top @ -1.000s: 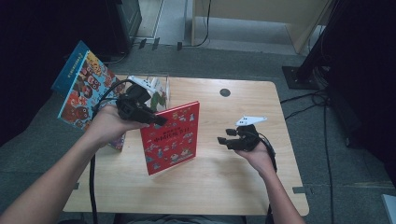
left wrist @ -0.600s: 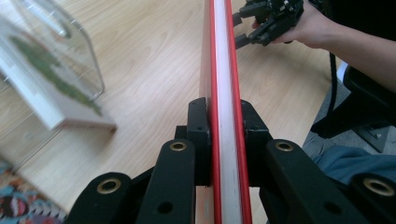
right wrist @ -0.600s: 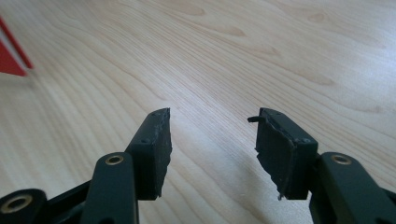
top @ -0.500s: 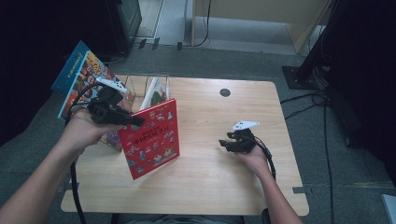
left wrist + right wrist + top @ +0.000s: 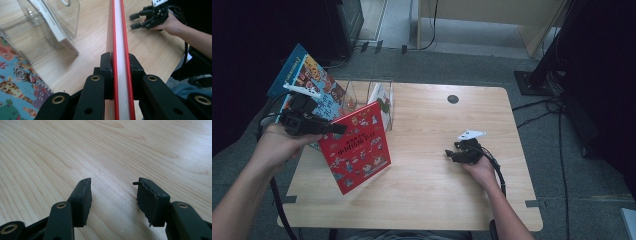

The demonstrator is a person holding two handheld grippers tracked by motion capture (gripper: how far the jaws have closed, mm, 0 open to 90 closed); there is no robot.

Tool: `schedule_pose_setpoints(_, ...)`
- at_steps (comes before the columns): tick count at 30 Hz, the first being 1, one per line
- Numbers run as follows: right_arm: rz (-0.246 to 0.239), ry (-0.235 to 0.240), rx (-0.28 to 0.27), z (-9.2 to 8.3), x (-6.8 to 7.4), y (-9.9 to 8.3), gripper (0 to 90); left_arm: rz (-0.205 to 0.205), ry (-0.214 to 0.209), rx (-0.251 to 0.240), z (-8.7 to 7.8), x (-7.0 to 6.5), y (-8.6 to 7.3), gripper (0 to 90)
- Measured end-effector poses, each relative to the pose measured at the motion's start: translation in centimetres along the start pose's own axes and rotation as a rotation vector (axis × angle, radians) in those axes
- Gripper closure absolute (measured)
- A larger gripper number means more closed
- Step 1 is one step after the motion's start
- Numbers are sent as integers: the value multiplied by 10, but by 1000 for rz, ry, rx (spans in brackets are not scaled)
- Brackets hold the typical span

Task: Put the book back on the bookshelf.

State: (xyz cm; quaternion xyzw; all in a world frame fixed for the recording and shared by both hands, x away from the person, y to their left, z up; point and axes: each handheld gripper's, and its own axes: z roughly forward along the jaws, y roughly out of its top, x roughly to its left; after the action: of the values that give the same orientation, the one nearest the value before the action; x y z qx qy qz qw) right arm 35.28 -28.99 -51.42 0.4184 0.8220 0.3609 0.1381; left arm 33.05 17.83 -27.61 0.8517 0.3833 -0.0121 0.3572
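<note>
Left gripper (image 5: 337, 129) is clamped on the edge of a red book (image 5: 359, 147), holding it upright above the desk (image 5: 437, 190), just beside a clear organizer (image 5: 372, 95). Right gripper (image 5: 451, 155), well apart from the book, rests low over bare desk with jaws apart and nothing between them.

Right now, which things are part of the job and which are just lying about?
In the job:
- red book, clamped in the left gripper
- clear rack, already holding one book

Lying about:
- blue book off the table's left edge
- right gripper, open, holding nothing, low over the table
</note>
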Motion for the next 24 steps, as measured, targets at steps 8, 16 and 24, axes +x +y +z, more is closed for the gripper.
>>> schedule_pose_setpoints(8, -44, -20, -28, 1, 3, -5, 442, -69, 29, -26, -9, 14, -7, 797)
schedule_pose_setpoints(16, -46, -20, -77, 3, 4, -10, 389, -154, 57, -55, -21, 27, -13, 796)
schedule_pose_setpoints(24, -37, -33, -70, 3, 7, -11, 348, -257, 91, -75, -32, 43, -16, 796)
